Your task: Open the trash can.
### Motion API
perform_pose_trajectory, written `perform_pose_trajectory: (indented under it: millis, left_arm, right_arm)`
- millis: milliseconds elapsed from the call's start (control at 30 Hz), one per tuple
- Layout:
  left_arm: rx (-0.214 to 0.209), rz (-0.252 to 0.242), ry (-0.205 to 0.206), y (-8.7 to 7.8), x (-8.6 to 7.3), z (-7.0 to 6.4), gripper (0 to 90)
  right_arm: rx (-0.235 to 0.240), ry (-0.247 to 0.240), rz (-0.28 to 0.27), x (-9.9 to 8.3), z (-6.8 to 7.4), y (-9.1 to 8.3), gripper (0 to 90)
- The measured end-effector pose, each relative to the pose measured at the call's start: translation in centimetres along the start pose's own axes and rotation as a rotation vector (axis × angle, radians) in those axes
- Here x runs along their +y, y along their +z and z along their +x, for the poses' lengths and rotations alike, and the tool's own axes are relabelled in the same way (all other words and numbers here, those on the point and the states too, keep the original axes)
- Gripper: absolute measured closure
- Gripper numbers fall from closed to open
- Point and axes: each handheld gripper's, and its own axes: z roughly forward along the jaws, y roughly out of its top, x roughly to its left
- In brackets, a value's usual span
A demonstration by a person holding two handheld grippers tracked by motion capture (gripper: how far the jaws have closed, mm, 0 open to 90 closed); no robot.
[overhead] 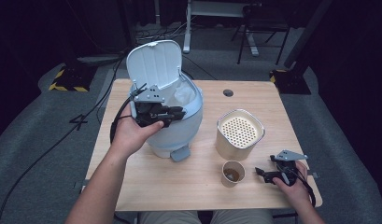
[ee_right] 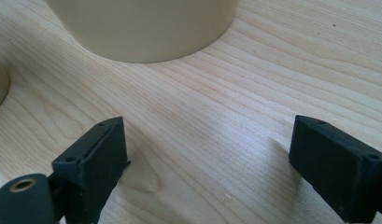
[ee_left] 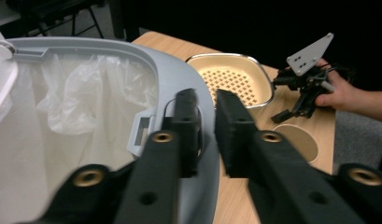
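While the left gripper (overhead: 177, 113) hovers nearly closed over the bin (overhead: 191, 122) rim, the paper cup (overhead: 232, 173) stands just left of the right gripper (overhead: 262, 173). Its jaws gape wide, empty, so it is nearer.

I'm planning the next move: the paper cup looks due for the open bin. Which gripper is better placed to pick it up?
Right. The right gripper sits open just beside the paper cup, while the left gripper is over the bin.

nothing much to read here for you: the one clear mark is a dark "4" (overhead: 79, 122) on the grey floor mat (overhead: 34, 140), left of the frame beside the table. you've also got yellow-and-black hazard stripes (overhead: 67, 87) at upper left, no words on them.
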Motion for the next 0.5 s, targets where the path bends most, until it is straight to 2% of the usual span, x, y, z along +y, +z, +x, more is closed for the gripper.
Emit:
perform_pose_trajectory:
  millis: [100,200,233,500]
  left_arm:
    - [-0.041,-0.030,0.005,-0.2,-0.3,-0.4,60.2]
    - [-0.131,-0.066,0.003,-0.6,-0.8,-1.2,51.7]
    - [-0.142,-0.072,0.012,-0.8,-1.0,-1.4,50.6]
    - [-0.137,-0.056,0.047,-2.2,-3.3,-3.1,45.8]
  right_arm:
    - [0.000,0.000,0.000,0.0,0.0,0.0,11.4]
    - [0.000,0.000,0.000,0.0,0.0,0.0,11.3]
    - [0.000,0.000,0.000,0.0,0.0,0.0,11.4]
    - [0.002,-0.001,0.000,0.0,0.0,0.0,11.6]
